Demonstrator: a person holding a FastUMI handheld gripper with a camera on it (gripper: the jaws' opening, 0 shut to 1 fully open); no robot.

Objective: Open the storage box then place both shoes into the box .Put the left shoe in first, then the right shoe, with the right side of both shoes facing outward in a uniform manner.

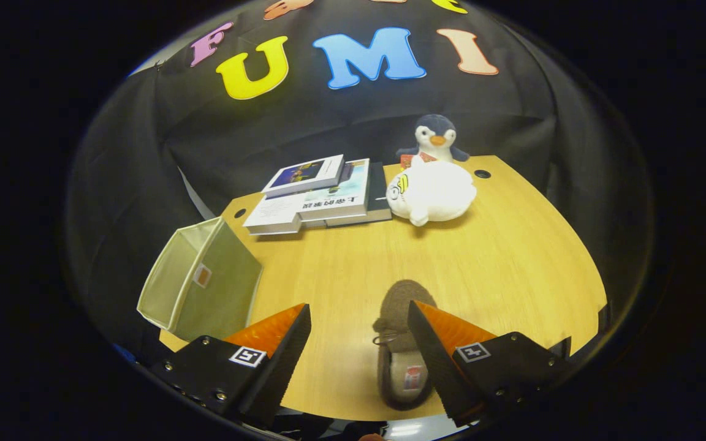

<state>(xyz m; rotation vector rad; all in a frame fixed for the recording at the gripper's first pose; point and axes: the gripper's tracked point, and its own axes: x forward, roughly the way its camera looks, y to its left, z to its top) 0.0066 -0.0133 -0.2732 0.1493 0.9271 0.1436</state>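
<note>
**Gripper view: one shoe in reach, and a few ways this grab could flop**

So the shoe (403, 343) lies flat on the wooden table (512, 263), toe pointing away toward the far side, its fuzzy opening and a small inside label facing up; there's a little loop or ring by the collar, too blurry to say what exactly. I see just this one shoe, and I honestly can't tell if it's the left or the right one, which matters because the left has to go in first; picking wrong wrecks the order.

Gripper (359, 324) is spread wide, nothing pinched, nothing pressed; the shoe sits between the two fingers but hugs the right finger (432, 349), which overlaps its edge, while the left finger (285, 343) is well apart from it. I can't tell whether that right finger actually touches the shoe or just hangs above it.

My worry: closing from here is lopsided, so the left finger would shove the shoe sideways, or the soft collar would fold and slip out; recentring first looks smarter.

Storage box (200, 282) stands off to the left, just beyond the left finger, tipped so its open mouth faces up and away; looks like soft fabric, so a shoe bumping the rim could knock it over or push it off the near table edge.

Further back are stacked books (319, 196), a white plush (432, 193) and a penguin toy (436, 138); well apart, no trouble there.
</note>
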